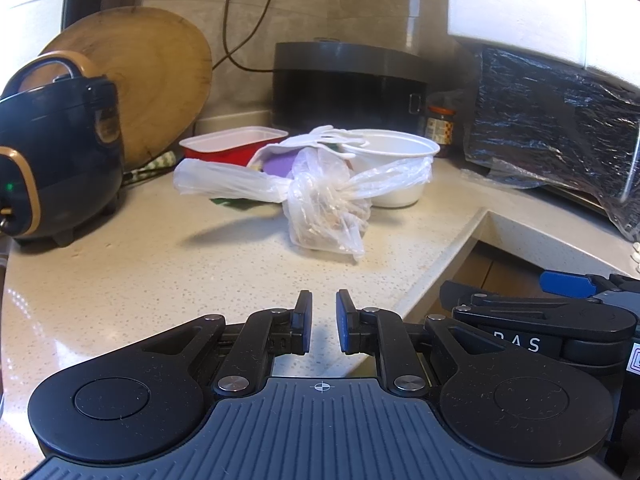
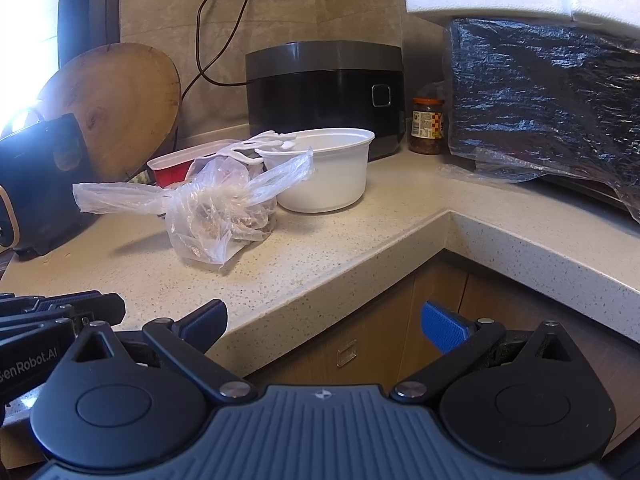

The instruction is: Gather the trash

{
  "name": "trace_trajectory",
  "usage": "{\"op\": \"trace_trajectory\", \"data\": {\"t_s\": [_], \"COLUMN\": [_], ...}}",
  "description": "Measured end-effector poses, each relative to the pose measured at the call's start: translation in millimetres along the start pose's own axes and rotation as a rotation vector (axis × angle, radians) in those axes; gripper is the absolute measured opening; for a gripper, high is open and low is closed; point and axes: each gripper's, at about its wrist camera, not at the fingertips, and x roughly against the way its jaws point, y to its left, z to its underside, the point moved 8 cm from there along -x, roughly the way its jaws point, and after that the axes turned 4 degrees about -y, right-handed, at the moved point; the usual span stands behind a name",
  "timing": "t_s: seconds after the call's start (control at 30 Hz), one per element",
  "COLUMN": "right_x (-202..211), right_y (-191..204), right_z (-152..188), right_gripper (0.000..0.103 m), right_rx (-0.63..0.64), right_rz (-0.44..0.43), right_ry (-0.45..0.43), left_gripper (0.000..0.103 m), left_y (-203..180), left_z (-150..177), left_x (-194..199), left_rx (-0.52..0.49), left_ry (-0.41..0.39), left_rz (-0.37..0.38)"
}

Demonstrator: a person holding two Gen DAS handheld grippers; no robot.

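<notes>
The trash here is a thin clear bag, knotted at the top with two floppy handles sticking out, sitting mid-surface just in front of a white bowl and a red tub. It looks light, soft and crinkly with some scraps inside, so I'd pinch it at the knot, where the film is bunched thick; the smooth sides seem likely to slip or tear. Left hand-held gripper is nearly closed on nothing, right hand-held gripper is wide open and empty, both on the near side, well short of the bag.
</notes>
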Motion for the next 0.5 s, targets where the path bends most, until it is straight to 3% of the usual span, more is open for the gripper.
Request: {"op": "trace_trajectory", "data": {"t_s": [0.5], "right_x": [-1.4], "right_y": [0.1], "right_z": [4.3], "right_gripper": [0.103], "right_rx": [0.034], "right_rz": [0.011], "right_ry": [0.029], "left_gripper": [0.016], "left_y": [-3.2], "left_z": [1.8], "left_x": [-2.1], "left_rx": [-0.003], "left_ry": [0.008], "left_rz": [0.011]}}
